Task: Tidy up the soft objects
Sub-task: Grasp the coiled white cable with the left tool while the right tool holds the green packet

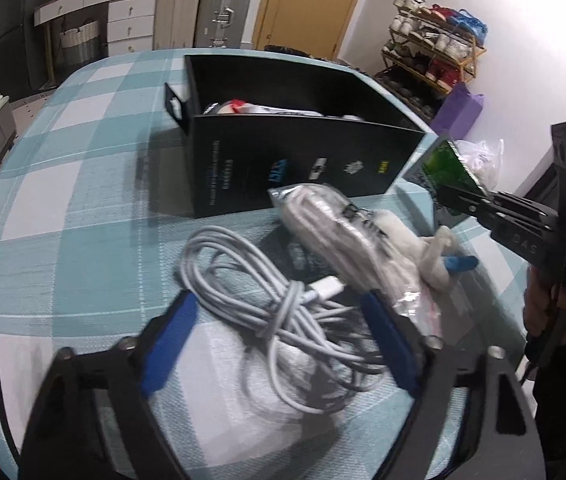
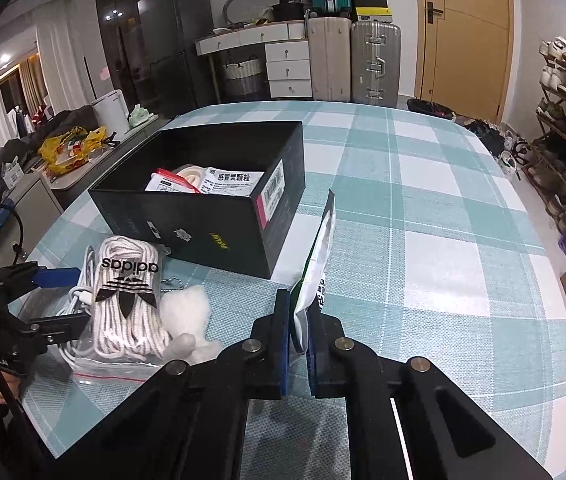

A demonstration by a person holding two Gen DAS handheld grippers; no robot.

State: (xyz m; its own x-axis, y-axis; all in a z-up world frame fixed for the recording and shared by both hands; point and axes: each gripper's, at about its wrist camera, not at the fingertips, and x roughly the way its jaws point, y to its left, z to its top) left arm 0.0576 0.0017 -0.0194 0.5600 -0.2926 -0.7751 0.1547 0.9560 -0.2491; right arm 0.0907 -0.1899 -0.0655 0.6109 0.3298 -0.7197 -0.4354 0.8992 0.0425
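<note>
Both grippers tilt downward: left gripper (image 1: 279, 320) open astride the cable bundle (image 1: 275, 316), right gripper (image 2: 298, 332) clamping a packet (image 2: 319, 256)

The word "adidas" with its trefoil logo is showing upside down on the clear bag of white laces (image 2: 129, 304). Chinese characters "感冒灵颗粒" are showing on a white packet (image 2: 231, 181) lying inside the black box (image 2: 211, 232).

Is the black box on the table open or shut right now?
Open. The black box has no lid on it, and the right wrist view looks straight in at white packets lying on its bottom.
</note>
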